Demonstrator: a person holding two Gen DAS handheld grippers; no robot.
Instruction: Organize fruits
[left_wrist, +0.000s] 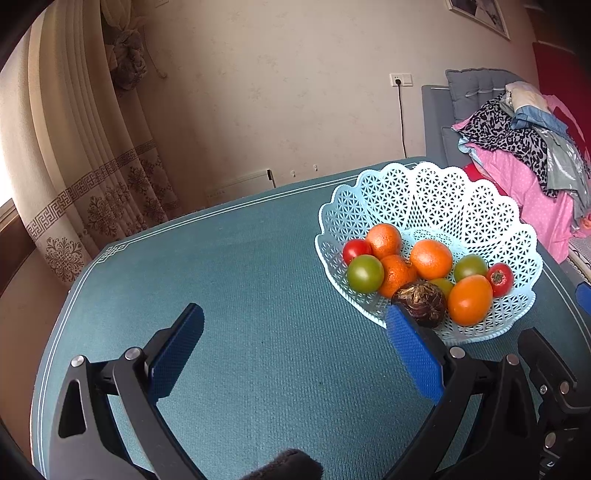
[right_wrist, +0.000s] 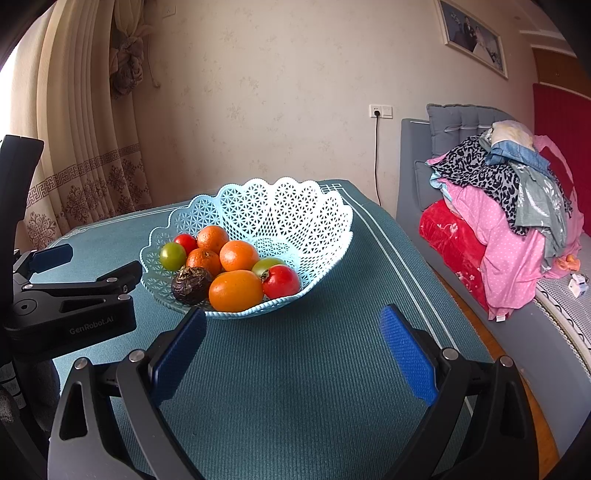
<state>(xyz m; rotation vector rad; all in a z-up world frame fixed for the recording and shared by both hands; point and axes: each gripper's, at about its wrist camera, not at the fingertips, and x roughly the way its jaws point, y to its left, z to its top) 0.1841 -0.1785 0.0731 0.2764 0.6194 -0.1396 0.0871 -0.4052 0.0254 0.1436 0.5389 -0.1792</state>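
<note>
fruit all sits in the basket (right_wrist: 321, 236) at 11 o'clock of the right gripper (right_wrist: 293, 347), both it and the left gripper (left_wrist: 295, 343) released and empty; advise withdrawing level, clear of the rim.

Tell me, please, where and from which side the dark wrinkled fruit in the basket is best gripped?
Grip the dark wrinkled fruit across its round middle, coming from above and from the near rim of the blue lattice basket. It lies at the front edge, its top exposed, with oranges crowding it behind and the large orange fruit beside it.
</note>
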